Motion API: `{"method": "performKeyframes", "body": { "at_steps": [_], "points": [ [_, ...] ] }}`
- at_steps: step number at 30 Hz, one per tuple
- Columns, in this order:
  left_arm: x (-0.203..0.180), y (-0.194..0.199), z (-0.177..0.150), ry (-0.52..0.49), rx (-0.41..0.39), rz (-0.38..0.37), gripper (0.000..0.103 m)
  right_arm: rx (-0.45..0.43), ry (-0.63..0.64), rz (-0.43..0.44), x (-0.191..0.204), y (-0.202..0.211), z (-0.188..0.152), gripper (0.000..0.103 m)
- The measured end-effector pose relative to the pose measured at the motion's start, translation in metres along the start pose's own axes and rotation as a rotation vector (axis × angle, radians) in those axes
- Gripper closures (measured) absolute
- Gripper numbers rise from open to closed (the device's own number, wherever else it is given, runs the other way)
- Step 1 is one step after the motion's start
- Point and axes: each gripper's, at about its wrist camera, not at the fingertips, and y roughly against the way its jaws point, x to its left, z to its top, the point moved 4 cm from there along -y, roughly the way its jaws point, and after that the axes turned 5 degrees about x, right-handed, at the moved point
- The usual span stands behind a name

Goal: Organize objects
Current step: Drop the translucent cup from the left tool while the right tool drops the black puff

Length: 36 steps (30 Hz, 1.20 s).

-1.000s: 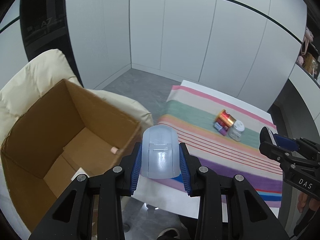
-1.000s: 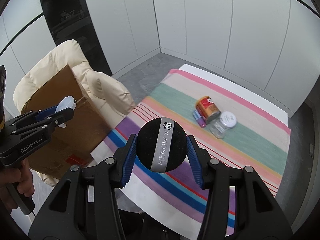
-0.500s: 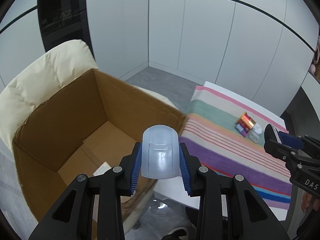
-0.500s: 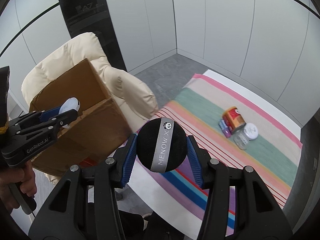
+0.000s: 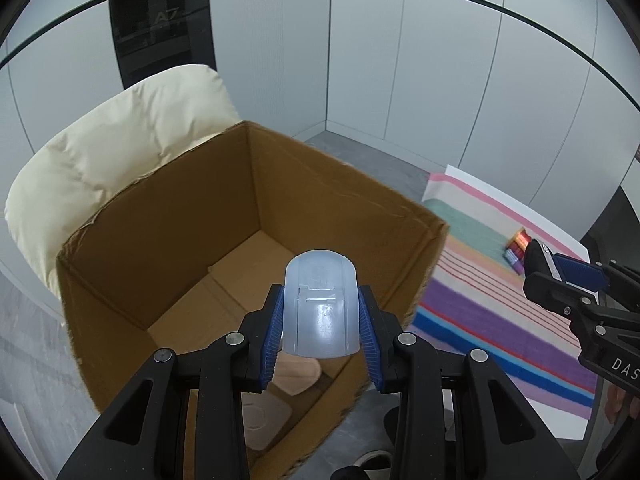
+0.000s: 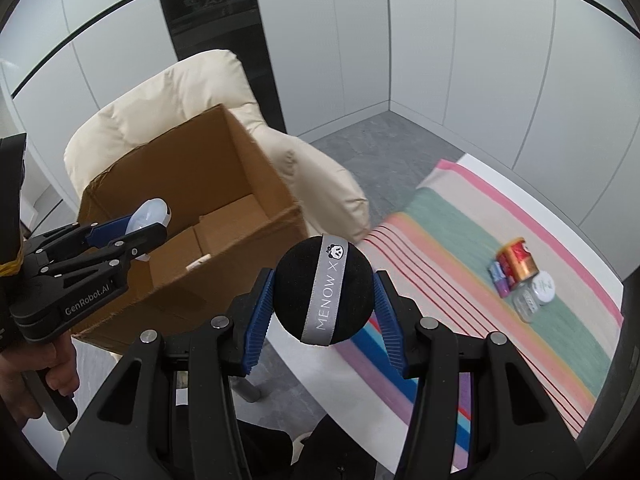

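My left gripper [image 5: 320, 312] is shut on a pale blue translucent plastic case [image 5: 320, 304] and holds it over the open cardboard box [image 5: 248, 184]. In the right wrist view the left gripper [image 6: 144, 228] with the case [image 6: 150, 212] hangs above the box's [image 6: 224, 160] near-left corner. My right gripper [image 6: 324, 292] is shut on a black round puff [image 6: 304, 280] with a grey "MENOW" ribbon, between the box and the striped cloth [image 6: 460, 216]. A copper can [image 6: 516, 260], a purple item [image 6: 498, 278] and two small jars [image 6: 534, 292] lie on the cloth.
The box rests on a cream padded armchair [image 5: 120, 140], also seen in the right wrist view [image 6: 320, 176]. Beige pads [image 5: 296, 376] lie in the box bottom. The right gripper [image 5: 560, 276] shows at the left view's right edge, over the cloth [image 5: 480, 280]. White wall panels and grey floor surround.
Both grippers have swung left toward the box, each still holding its object. The left gripper with the case has moved from beside the box's edge to over its opening.
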Motion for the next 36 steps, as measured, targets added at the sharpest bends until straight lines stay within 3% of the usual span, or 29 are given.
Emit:
{"method": "performKeyframes", "body": {
  "at_steps": [13, 16, 20, 36],
  "points": [
    [0.039, 0.016, -0.01, -0.047, -0.04, 0.088, 0.064, 0.011, 0.081, 0.052, 0.057, -0.016, 0.013, 0.052],
    [0.049, 0.024, -0.012, -0.051, -0.077, 0.137, 0.03, 0.013, 0.097, 0.053, 0.068, -0.019, 0.016, 0.052],
    [0.072, 0.04, -0.012, -0.005, -0.132, 0.177, 0.0, 0.019, 0.114, 0.063, 0.084, -0.026, 0.019, 0.052],
    [0.144, 0.063, -0.04, 0.113, -0.121, 0.246, 0.0, 0.032, 0.206, 0.128, 0.163, -0.049, 0.033, 0.052]
  ]
}}
